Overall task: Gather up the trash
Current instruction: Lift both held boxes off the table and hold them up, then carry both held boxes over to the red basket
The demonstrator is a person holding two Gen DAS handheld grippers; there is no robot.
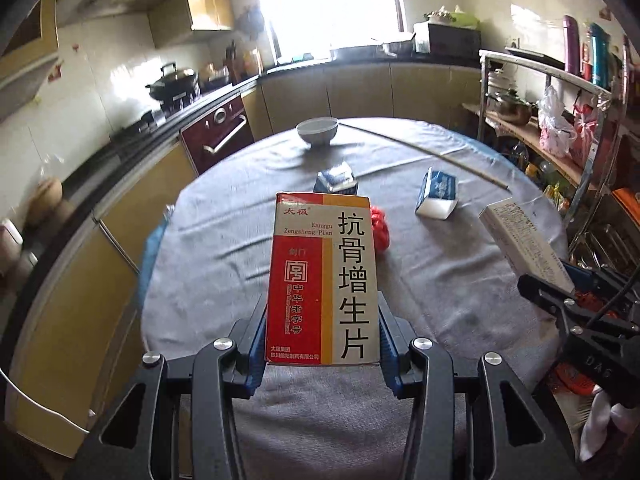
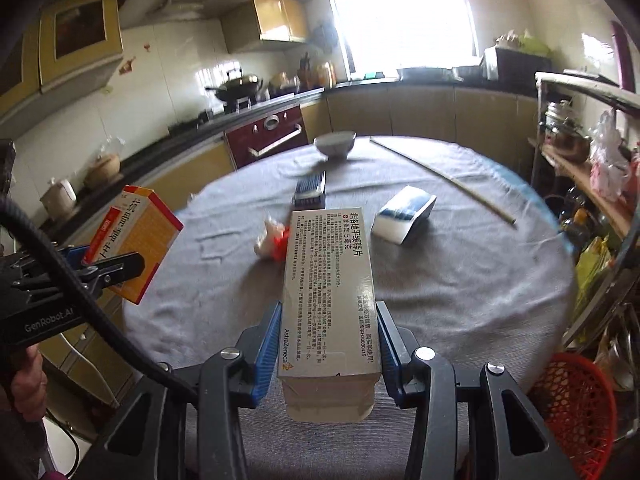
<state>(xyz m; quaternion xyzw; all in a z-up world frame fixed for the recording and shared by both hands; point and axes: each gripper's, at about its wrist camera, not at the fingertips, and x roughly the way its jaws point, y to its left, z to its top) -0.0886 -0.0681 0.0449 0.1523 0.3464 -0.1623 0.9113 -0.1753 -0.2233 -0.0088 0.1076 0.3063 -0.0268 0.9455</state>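
The red-and-yellow medicine box (image 1: 322, 280) sat pinched in the left gripper (image 1: 322, 344), blue pads (image 1: 258, 344) pressed on both long sides, box held above the table w/ its printed face toward the camera. In the right wrist view the same box (image 2: 134, 246) showed at the left edge, tilted, clear of the cloth. The white medicine box (image 2: 328, 300) was clamped in the right gripper (image 2: 328, 344) the same way, pads on either side, small black print facing up; from the left wrist view it (image 1: 524, 242) stuck out at the right, also off the table.

Still lying on the grey tablecloth (image 1: 224, 240): a crumpled red wrapper (image 1: 379, 230) just behind the red-and-yellow box, a dark blue pack (image 1: 335, 179) further back near the middle, and a blue-and-white carton (image 1: 436, 194) to the right of it, tipped on its side. A white bowl (image 1: 318, 130) stood at the far edge, and a long thin stick (image 1: 432, 152) lay diagonally across the far right part of the cloth.

A red mesh basket (image 2: 572, 412) showed low at the right, beside the table, next to a metal shelf rack (image 2: 592, 208) w/ pots and bags. Kitchen counter (image 1: 132, 136) w/ a wok (image 1: 174, 84) ran along the left, bright window (image 1: 324, 4) at the back. Part of a hand (image 2: 26, 380) gripped the left tool's handle
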